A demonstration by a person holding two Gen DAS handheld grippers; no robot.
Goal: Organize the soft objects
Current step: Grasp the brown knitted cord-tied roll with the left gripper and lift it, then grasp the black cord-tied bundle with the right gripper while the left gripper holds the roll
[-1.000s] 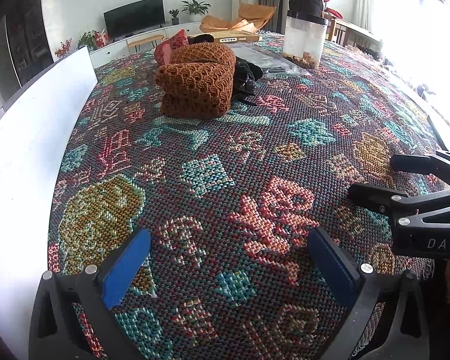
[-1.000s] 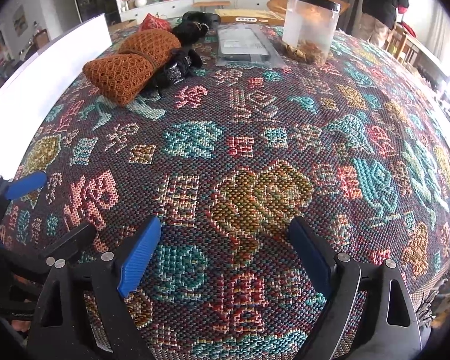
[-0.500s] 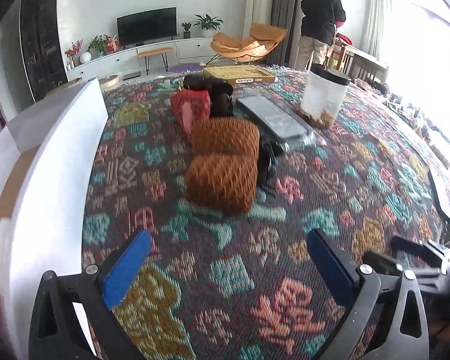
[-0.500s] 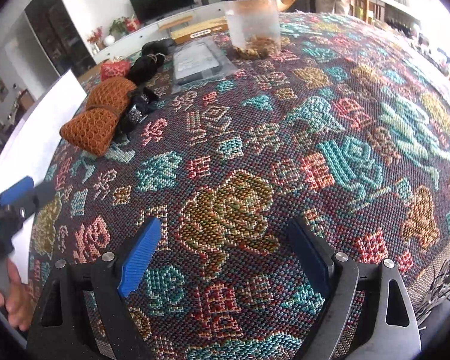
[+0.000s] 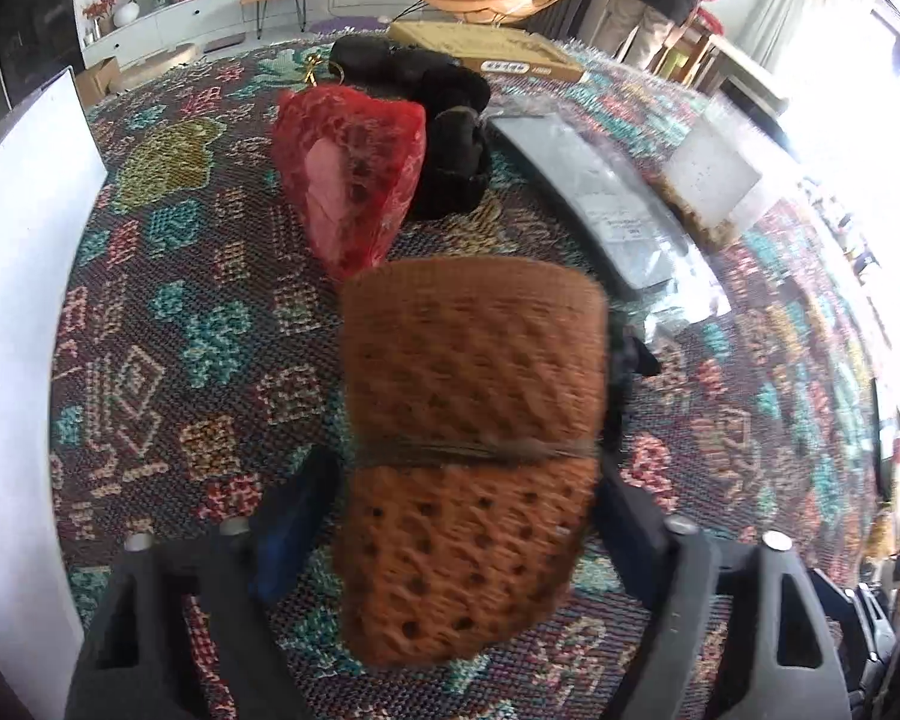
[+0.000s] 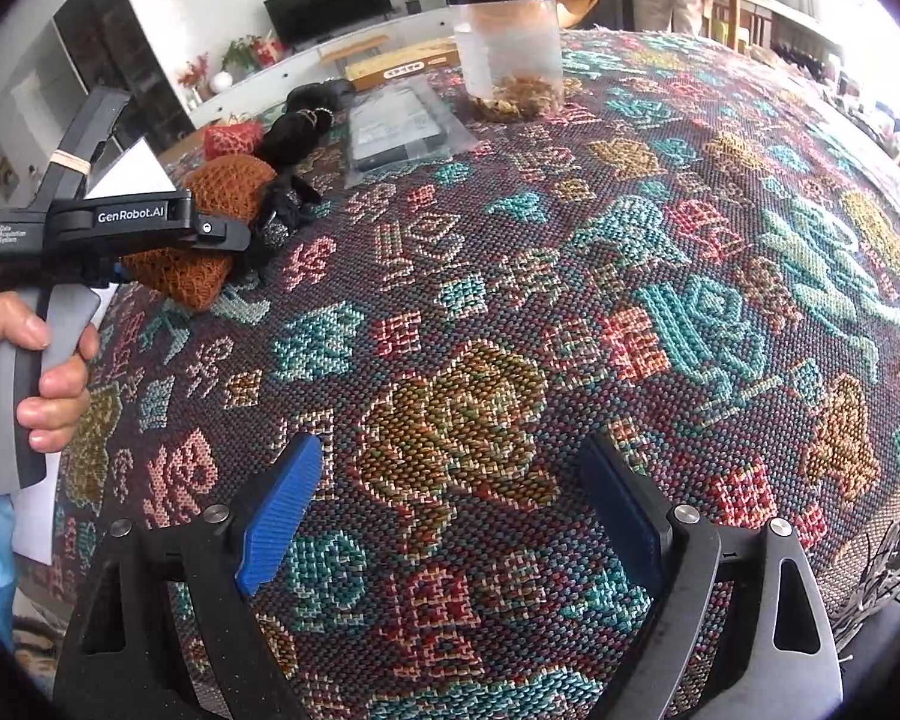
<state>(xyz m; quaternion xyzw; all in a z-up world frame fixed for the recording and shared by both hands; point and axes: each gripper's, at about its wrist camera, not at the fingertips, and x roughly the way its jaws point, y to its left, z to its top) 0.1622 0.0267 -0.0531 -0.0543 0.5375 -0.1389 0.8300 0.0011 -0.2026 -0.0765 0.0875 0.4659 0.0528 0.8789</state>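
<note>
The left hand-held gripper (image 5: 462, 516) is seen with an orange mesh bundle (image 5: 471, 420) between its jaws, which have just been closing; the pads appear to touch the bundle's sides, though blur leaves the contact unclear. The bundle is tied across its middle by a thin band. Just beyond it a red mesh pouch (image 5: 354, 174) is seen, with black soft items (image 5: 444, 120) beside it. A clear flat packet (image 5: 606, 204) lies ahead to the right on the patterned worktop (image 5: 180, 330).
</note>
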